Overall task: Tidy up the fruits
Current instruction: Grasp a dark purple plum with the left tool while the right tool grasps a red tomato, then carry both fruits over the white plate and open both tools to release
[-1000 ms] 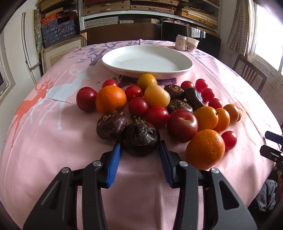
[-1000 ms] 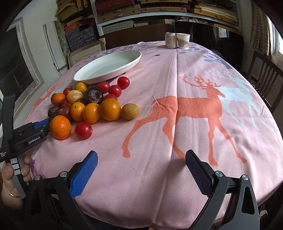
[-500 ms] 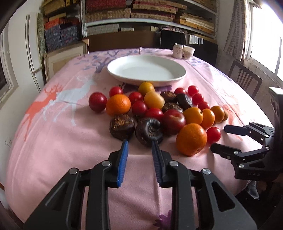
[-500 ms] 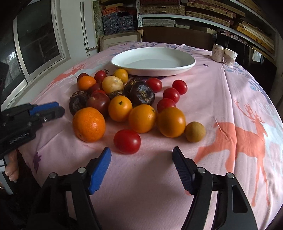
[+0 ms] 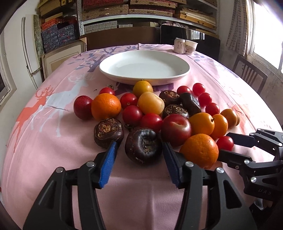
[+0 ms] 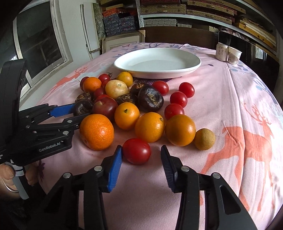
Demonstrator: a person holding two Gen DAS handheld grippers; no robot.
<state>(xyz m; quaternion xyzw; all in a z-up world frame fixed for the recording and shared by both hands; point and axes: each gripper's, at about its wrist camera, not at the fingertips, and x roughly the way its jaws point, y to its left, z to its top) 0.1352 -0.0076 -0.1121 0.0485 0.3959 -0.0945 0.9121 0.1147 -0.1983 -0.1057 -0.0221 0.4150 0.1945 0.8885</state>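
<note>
Near the desk's [image 6: 230, 99] front edge I swung the right hand-held gripper [image 6: 141, 157] to a tomato [image 6: 136, 150], jaws closing, not yet pinching; left hand-held gripper [image 5: 139, 155] reopening around a chestnut [image 5: 143, 145].

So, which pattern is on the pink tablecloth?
The tablecloth shows orange deer and purple trees, clearest in the right wrist view.

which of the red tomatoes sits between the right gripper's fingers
The lone cherry tomato at the pile's near edge, in front of the oranges; the other tomatoes lie farther back toward the plate.

Two paper cups [image 5: 184, 46], wooden chair [image 5: 249, 74], shelves of boxes [image 5: 106, 10]
</note>
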